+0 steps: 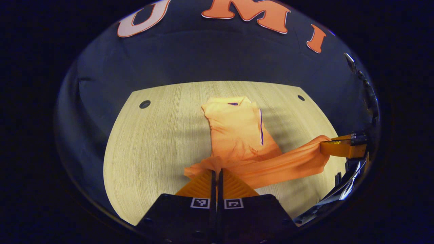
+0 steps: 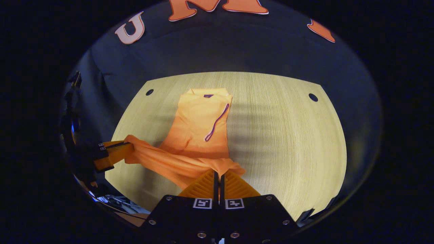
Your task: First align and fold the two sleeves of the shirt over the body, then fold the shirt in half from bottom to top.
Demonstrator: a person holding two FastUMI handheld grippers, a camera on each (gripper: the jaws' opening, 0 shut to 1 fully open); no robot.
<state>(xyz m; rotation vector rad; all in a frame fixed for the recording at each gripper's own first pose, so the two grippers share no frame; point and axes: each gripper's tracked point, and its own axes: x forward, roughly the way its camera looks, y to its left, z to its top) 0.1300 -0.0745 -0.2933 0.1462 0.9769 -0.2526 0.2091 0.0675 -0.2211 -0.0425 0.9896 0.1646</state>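
One orange shirt (image 1: 237,132) is lying on a pale wooden table (image 1: 152,149), collar end toward 12 o'clock and hem end toward 6 o'clock in both views. Both sleeves are already lying folded over the body; a thin dark trim line is showing along one folded edge. A small dark tab is sitting at the collar, too small to read.

In the left gripper view, the left gripper (image 1: 217,173) is at 6 o'clock, its fingers clenched on one hem corner. The right gripper (image 1: 327,147) is showing at 3 o'clock, gripping the other hem corner. The hem is hanging stretched between the two, raised off the table, while the upper body is resting flat.

In the right gripper view, the right gripper (image 2: 218,176) is at 6 o'clock, clamped on its corner, and the left one (image 2: 127,149) is at 9 o'clock, pinching cloth.

Two round dark holes are showing in the table's far corners. No containers are present.
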